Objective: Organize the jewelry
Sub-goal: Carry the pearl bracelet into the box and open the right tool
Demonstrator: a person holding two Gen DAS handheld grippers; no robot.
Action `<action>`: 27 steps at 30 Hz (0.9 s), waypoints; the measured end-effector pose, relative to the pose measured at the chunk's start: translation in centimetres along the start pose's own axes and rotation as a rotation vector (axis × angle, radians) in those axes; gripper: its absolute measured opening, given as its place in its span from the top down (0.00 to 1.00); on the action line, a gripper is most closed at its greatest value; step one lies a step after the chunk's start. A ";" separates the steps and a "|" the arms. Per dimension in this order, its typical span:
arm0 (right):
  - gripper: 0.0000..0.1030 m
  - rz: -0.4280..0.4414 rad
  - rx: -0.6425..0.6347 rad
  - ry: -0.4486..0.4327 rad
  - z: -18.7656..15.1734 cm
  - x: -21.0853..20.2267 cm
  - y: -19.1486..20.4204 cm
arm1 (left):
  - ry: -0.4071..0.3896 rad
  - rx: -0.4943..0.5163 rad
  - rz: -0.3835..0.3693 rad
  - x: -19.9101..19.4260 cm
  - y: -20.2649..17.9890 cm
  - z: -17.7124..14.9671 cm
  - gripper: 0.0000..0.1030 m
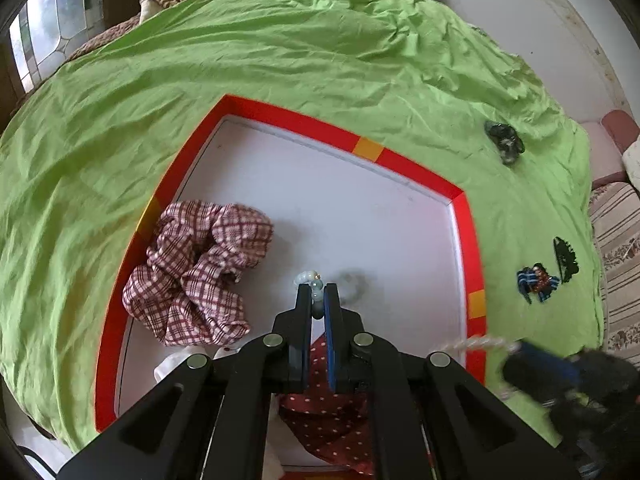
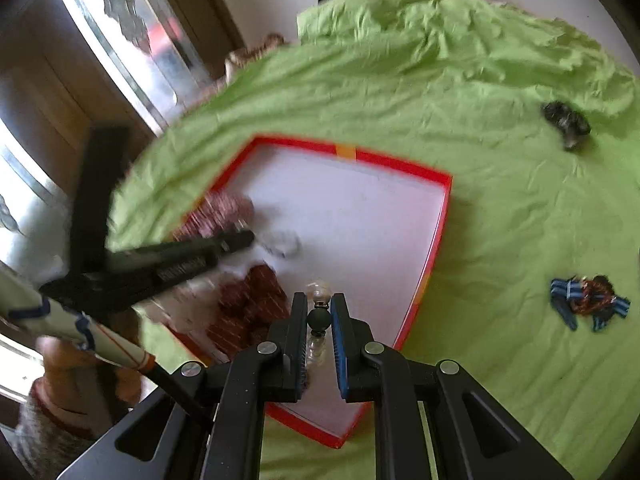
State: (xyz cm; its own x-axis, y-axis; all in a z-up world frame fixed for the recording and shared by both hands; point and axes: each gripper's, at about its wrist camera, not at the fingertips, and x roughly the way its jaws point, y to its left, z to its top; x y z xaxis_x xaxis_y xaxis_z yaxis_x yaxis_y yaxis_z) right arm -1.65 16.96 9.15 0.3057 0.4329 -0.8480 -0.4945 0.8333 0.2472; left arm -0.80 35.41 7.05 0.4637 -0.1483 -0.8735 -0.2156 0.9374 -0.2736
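A red-rimmed white tray [image 1: 416, 172] lies on the green cloth; it also shows in the right wrist view [image 2: 436, 184]. My left gripper [image 1: 318, 294] is shut on a pale bead bracelet [image 1: 307, 279] just above the tray floor. My right gripper [image 2: 319, 306] is shut on a bracelet with a dark bead and clear beads [image 2: 320, 320] above the tray's near edge. A checked scrunchie [image 1: 200, 264] and a red dotted scrunchie [image 1: 332, 412] lie in the tray. In the right wrist view the left gripper [image 2: 244, 238] reaches into the tray, blurred.
On the green cloth [image 1: 280, 60] right of the tray lie a dark hair clip [image 1: 505, 142], a blue-striped bow [image 1: 538, 282] and a black claw clip [image 1: 565, 260]. A window [image 2: 120, 40] is at the left. The bow [image 2: 588, 300] shows in the right view too.
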 end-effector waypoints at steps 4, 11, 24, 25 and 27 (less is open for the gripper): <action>0.87 -0.062 -0.016 0.064 -1.7 2.7 -0.7 | 0.033 -0.001 0.031 0.8 0.3 -0.7 0.95; 0.73 -0.070 -0.027 0.052 -2.7 2.0 -1.1 | 0.008 -0.009 0.035 -0.9 -0.2 -1.5 0.81; 0.36 -0.198 -0.078 -0.147 -9.3 -6.3 -2.6 | -0.198 -0.003 0.122 -9.6 -5.5 -6.6 0.42; 0.36 -0.213 -0.064 -0.157 -10.2 -6.8 -3.2 | -0.210 0.008 0.122 -9.9 -6.3 -7.3 0.41; 0.36 -0.216 -0.024 -0.170 -11.3 -7.7 -4.5 | -0.242 0.024 0.126 -10.6 -8.0 -8.7 0.40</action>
State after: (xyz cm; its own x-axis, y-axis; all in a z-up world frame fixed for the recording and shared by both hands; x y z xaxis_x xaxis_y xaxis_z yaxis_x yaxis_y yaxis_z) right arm -11.00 5.98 9.25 0.5375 0.2992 -0.7884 -0.4218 0.9050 0.0559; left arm -11.48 26.74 14.96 0.6274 0.0467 -0.7773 -0.2652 0.9514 -0.1568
